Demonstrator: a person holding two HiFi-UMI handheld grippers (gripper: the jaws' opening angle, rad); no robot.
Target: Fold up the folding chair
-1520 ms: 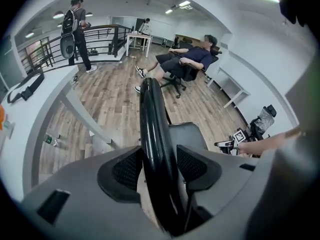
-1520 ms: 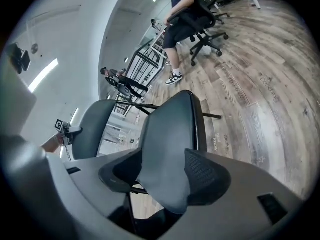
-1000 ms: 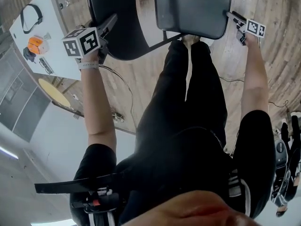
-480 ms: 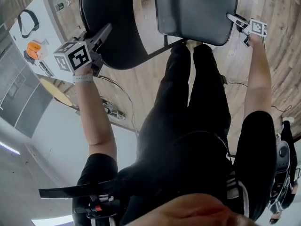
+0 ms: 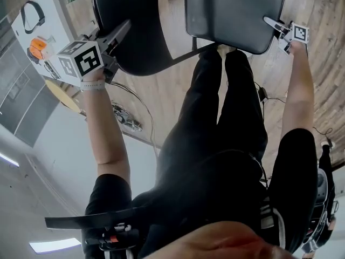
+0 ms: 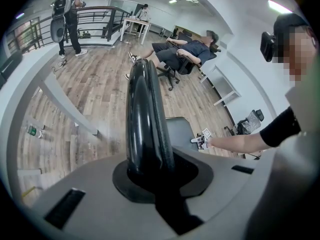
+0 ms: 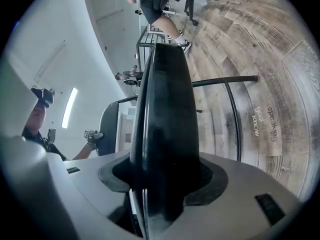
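Observation:
The folding chair stands in front of my legs in the head view. Its black backrest (image 5: pixel 137 31) is at the upper left and its dark grey seat (image 5: pixel 232 9) at the upper right, joined by a thin black frame tube (image 5: pixel 186 53). My left gripper (image 5: pixel 123 30) is shut on the backrest rim (image 6: pixel 145 114), which fills the gap between its jaws. My right gripper (image 5: pixel 272 25) has the seat's side edge (image 7: pixel 165 109) between its jaws. They are closing, and both press on that edge. Each gripper view shows the other gripper far off: the right gripper (image 6: pixel 200 140) and the left gripper (image 7: pixel 92 135).
A white table (image 5: pixel 51 4) stands left of the chair with an orange item (image 5: pixel 36 46) and a black strap (image 5: pixel 29 12). A cable (image 5: pixel 144 109) lies on the wooden floor. A person sits in an office chair (image 6: pixel 185 51) and another stands by a railing (image 6: pixel 67 14).
The left gripper's jaws have closed on the backrest rim and its marker cube has tipped to the left. The right gripper has shifted a little right along the seat edge.

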